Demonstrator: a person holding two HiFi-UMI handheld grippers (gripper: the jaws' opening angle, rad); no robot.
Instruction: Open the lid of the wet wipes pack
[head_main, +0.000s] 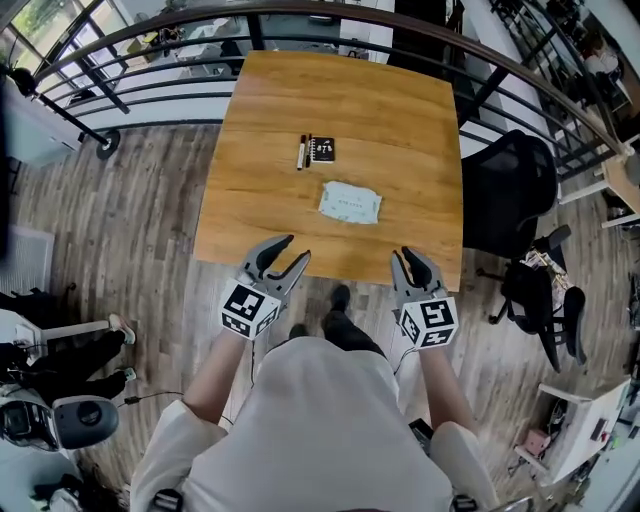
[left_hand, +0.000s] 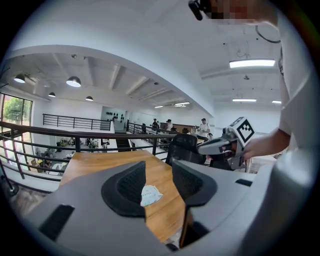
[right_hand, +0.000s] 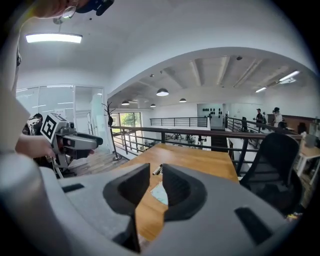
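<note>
Hovering at the table (head_main: 380, 110) edge with left gripper (head_main: 290, 252) and right gripper (head_main: 408, 258) parted and empty, short of the wet wipes pack (head_main: 350, 202) mid-table; approach stage, probably needing a reach in to lift its lid.

Open tabletop (head_main: 330, 245) before wipes pack (head_main: 350, 202), seemingly.
</note>
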